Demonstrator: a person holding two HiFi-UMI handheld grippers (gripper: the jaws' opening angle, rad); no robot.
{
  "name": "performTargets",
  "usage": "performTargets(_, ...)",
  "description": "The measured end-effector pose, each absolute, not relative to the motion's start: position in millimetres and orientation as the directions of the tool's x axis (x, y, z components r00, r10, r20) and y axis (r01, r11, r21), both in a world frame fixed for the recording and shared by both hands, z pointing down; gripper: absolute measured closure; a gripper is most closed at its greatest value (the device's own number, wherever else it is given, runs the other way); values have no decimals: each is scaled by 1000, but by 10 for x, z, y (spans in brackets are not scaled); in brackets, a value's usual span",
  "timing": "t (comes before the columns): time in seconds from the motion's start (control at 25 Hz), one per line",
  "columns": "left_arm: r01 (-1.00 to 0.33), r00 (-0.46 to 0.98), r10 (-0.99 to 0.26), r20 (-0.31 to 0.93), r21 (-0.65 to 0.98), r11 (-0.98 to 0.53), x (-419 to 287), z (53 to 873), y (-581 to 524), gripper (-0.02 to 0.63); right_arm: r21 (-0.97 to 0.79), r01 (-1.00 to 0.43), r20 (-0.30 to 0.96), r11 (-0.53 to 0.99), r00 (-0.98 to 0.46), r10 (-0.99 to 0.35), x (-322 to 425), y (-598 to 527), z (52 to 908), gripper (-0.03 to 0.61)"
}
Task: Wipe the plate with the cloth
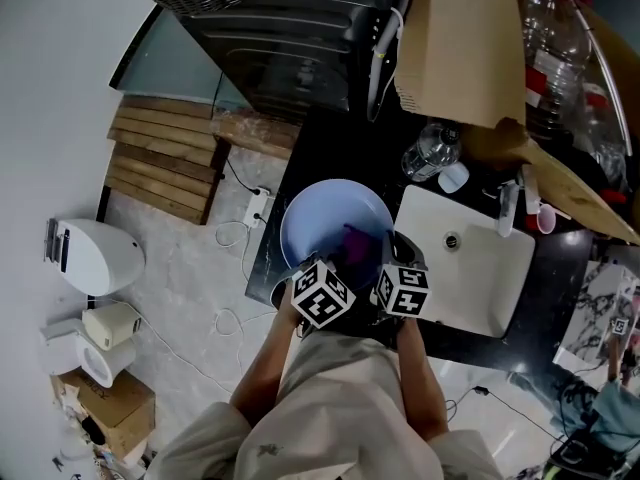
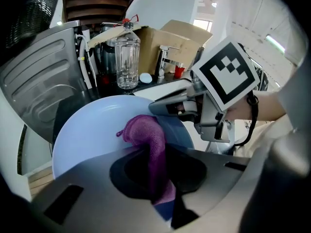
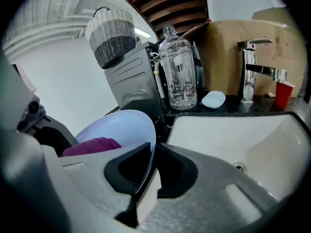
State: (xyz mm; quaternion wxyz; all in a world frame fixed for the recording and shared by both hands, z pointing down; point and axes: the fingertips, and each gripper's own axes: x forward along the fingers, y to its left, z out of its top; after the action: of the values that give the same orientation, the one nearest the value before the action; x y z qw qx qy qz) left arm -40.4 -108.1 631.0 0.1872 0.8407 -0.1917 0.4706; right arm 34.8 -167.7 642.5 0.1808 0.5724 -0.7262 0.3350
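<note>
A pale blue plate [image 1: 320, 218] is held tilted over the black counter [image 1: 300, 158] left of the sink. My right gripper [image 3: 149, 171] is shut on the plate's [image 3: 124, 125] rim, the rim pinched between its jaws. My left gripper [image 2: 163, 178] is shut on a purple cloth [image 2: 148, 135], whose bunched end lies against the plate's [image 2: 92, 130] inner face. In the head view the cloth [image 1: 355, 240] shows as a dark purple patch on the plate, just above both grippers' marker cubes. The right gripper's body [image 2: 204, 106] shows at the plate's right edge in the left gripper view.
A white sink [image 1: 465, 258] with a faucet [image 3: 252, 69] lies to the right. A clear plastic bottle [image 3: 179, 72], a red cup [image 3: 283, 93] and a cardboard box [image 1: 465, 43] stand behind it. A washing machine [image 1: 290, 38] with a wicker basket [image 3: 112, 35] is beyond the counter.
</note>
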Motion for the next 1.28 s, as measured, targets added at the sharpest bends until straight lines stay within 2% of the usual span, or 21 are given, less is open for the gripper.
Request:
performTargets(0.32, -545, 451, -143, 881, 145, -826, -652, 6315, -969, 552, -280, -952, 646, 126, -284, -709, 344, -1676, 6425, 541)
performTargets(1.28, -673, 346, -258, 902, 47, -738, -1210, 6356, -1386, 552, -283, -950, 648, 129, -289, -704, 336, -1670, 6427, 541)
